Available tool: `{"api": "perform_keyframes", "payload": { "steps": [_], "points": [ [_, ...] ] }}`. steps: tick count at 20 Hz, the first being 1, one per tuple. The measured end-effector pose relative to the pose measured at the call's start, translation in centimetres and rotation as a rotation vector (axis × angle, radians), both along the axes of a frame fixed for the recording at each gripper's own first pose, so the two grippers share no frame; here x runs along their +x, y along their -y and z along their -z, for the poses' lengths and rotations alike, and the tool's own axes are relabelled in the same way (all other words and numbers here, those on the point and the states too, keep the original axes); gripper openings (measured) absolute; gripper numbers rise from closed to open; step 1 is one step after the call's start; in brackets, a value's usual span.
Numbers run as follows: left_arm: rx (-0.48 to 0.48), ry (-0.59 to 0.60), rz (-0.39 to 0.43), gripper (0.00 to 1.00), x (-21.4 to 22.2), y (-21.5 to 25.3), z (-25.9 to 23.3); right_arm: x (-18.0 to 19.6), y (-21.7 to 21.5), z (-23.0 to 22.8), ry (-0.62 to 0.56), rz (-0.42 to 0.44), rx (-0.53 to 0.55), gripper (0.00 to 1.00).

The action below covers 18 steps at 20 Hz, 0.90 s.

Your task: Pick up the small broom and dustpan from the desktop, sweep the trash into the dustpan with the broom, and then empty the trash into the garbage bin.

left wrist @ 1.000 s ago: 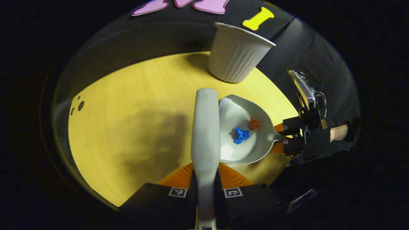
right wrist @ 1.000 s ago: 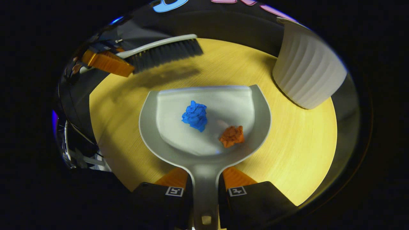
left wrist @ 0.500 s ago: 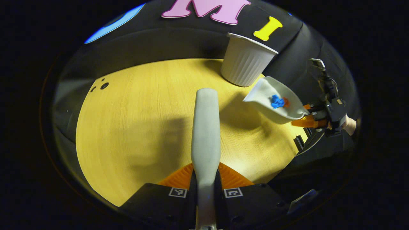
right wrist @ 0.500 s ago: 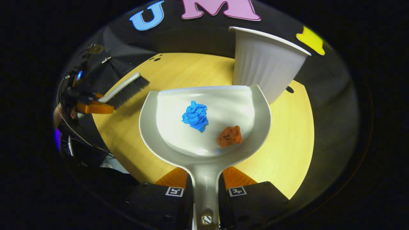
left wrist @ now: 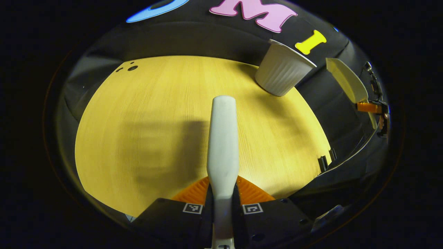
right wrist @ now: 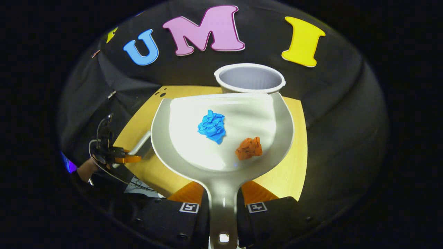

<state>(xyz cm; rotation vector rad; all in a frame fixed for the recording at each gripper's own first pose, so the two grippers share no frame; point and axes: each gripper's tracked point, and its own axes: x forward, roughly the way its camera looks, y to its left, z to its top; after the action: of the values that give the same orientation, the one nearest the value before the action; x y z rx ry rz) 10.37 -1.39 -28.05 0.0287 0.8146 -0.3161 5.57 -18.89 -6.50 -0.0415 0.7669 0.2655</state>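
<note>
Cradling crumpled paper wads (right wrist: 211,126), the smooth scooped dustpan (right wrist: 193,152) gleams.

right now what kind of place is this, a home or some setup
Probably a staged recording booth, not a home: a bare wooden desktop ringed by black cloth, holding a ribbed white garbage bin. The right gripper holds a dustpan with crumpled paper scraps; the left gripper holds a broom.

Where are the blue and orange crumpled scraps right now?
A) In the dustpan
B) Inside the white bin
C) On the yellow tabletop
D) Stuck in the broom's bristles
A: in the right gripper view the blue scrap and orange scrap lie in the dustpan, held in front of the open bin.
</note>
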Motion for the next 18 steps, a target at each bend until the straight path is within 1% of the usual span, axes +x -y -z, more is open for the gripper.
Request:
{"api": "perform_keyframes", "payload": {
  "steps": [1, 2, 3, 6, 7, 8, 9, 10, 11, 12, 13, 14, 15, 16, 17, 18],
  "points": [
    [-0.009, -0.005, -0.014, 0.28, -0.1, -0.4, 0.2, 1.0, 0.2, -0.9, 0.022, -0.002, -0.02, 0.31],
    [-0.016, -0.009, -0.029, 0.28, -0.3, -0.7, 0.4, 2.1, 0.5, -1.7, 0.039, 0.0, -0.042, 0.35],
    [-0.019, -0.008, -0.044, 0.28, -0.4, -0.9, 0.6, 3.5, 0.8, -2.5, 0.06, 0.007, -0.049, 0.31],
    [-0.024, 0.032, -0.098, 0.28, -0.6, -2.0, 0.3, 7.6, 1.3, -3.8, 0.097, 0.033, -0.065, 0.31],
    [-0.05, 0.039, -0.121, 0.26, -0.8, -1.8, 0.2, 9.1, 1.7, -4.0, 0.102, 0.056, -0.064, 0.31],
    [-0.074, 0.039, -0.143, 0.27, -1.1, -1.6, 0.0, 10.5, 2.0, -4.2, 0.106, 0.08, -0.055, 0.36],
    [-0.09, 0.041, -0.155, 0.27, -1.5, -1.5, 0.3, 12.3, 2.6, -4.3, 0.106, 0.118, -0.045, 0.36],
    [-0.097, 0.041, -0.158, 0.29, -1.9, -1.3, 0.5, 14.0, 3.3, -4.3, 0.108, 0.162, -0.044, 0.39],
    [-0.097, 0.037, -0.159, 0.28, -2.3, -1.3, 0.7, 16.0, 4.3, -4.0, 0.115, 0.21, -0.047, 0.35],
    [-0.09, 0.034, -0.16, 0.28, -2.6, -1.5, 0.9, 17.7, 5.4, -3.8, 0.122, 0.255, -0.057, 0.35],
    [-0.082, 0.031, -0.162, 0.28, -2.8, -1.7, 1.2, 19.0, 6.4, -3.4, 0.128, 0.3, -0.076, 0.31],
    [-0.081, 0.023, -0.166, 0.28, -3.0, -1.8, 1.4, 20.2, 7.5, -3.0, 0.136, 0.342, -0.105, 0.36],
    [-0.088, 0.014, -0.173, 0.28, -3.3, -1.9, 1.5, 21.1, 8.2, -2.6, 0.142, 0.368, -0.136, 0.4],
    [-0.099, 0.009, -0.182, 0.28, -3.4, -2.0, 1.5, 21.7, 8.7, -2.3, 0.143, 0.379, -0.166, 0.4],
    [-0.112, 0.007, -0.193, 0.28, -3.5, -2.1, 1.6, 22.3, 9.0, -2.0, 0.145, 0.378, -0.206, 0.36],
    [-0.123, 0.006, -0.203, 0.28, -3.5, -2.4, 1.5, 22.4, 9.1, -1.7, 0.15, 0.37, -0.255, 0.36]
  ]
}}
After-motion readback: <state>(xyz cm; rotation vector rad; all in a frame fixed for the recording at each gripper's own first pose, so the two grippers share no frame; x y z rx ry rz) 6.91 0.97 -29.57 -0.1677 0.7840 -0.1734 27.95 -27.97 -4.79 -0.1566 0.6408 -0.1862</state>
